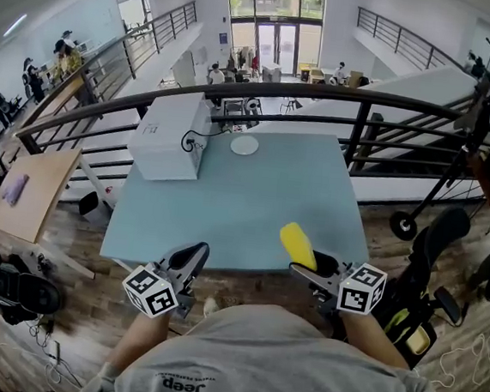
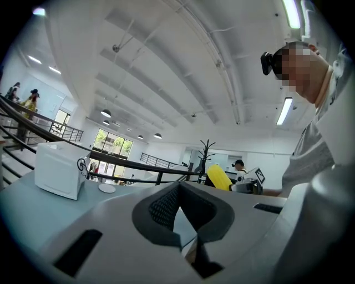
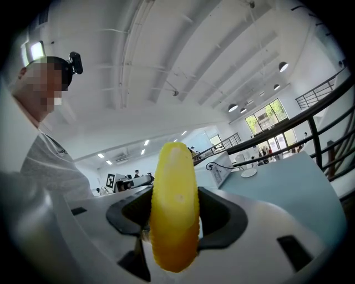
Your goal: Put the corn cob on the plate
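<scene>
Our right gripper (image 1: 316, 267) has its jaws clamped on the corn cob (image 3: 175, 211), low down, so the cob stands up between them over the near edge of the worktop (image 1: 253, 200). We think the cob is light, stiff and bumpy, so a squeeze round its sides should hold. The plate (image 1: 244, 145) sits far across. Our left gripper (image 1: 189, 261) has its jaws together, holding nothing.

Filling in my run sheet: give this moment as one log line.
right hand-held gripper: shut on corn cob | left hand-held gripper: shut, empty | plate: table's far end, bare
</scene>
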`<act>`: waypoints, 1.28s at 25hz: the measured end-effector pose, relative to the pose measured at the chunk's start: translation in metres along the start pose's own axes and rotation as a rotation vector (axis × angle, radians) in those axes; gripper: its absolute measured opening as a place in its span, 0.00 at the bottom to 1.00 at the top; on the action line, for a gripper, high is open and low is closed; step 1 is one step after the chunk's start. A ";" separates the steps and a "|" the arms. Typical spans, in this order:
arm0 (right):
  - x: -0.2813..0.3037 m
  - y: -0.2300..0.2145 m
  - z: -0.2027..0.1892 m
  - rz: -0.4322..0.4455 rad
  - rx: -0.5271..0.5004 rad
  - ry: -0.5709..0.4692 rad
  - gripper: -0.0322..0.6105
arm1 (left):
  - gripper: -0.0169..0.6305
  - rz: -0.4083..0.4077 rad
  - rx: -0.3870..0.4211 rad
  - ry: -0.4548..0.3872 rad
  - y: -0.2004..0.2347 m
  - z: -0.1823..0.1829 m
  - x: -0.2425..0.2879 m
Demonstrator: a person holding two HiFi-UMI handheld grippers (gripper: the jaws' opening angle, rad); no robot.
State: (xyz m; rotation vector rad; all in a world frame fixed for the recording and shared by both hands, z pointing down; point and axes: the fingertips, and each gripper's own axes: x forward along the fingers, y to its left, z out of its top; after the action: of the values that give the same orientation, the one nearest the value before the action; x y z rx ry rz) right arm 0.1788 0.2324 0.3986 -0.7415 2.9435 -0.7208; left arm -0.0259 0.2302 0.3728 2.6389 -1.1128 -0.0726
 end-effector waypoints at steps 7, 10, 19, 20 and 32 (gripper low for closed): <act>0.050 -0.025 0.019 -0.073 -0.010 -0.032 0.44 | 0.05 -0.081 -0.020 -0.022 0.072 0.014 0.021; 0.083 -0.037 0.032 -0.113 -0.001 -0.053 0.44 | 0.05 -0.124 -0.016 -0.023 0.110 0.028 0.030; 0.195 -0.053 0.077 -0.155 -0.010 -0.091 0.44 | 0.05 -0.169 0.013 -0.030 0.228 0.079 0.022; 0.207 -0.056 0.082 -0.159 -0.010 -0.093 0.44 | 0.05 -0.170 0.007 -0.028 0.240 0.083 0.021; 0.304 -0.093 0.110 -0.182 -0.017 -0.019 0.44 | 0.05 -0.133 -0.052 -0.034 0.344 0.085 0.015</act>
State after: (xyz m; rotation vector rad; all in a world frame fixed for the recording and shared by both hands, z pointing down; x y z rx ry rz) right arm -0.0347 -0.0257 0.3685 -1.0217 2.8955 -0.6947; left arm -0.2677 -0.0295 0.3849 2.6713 -0.9321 -0.1711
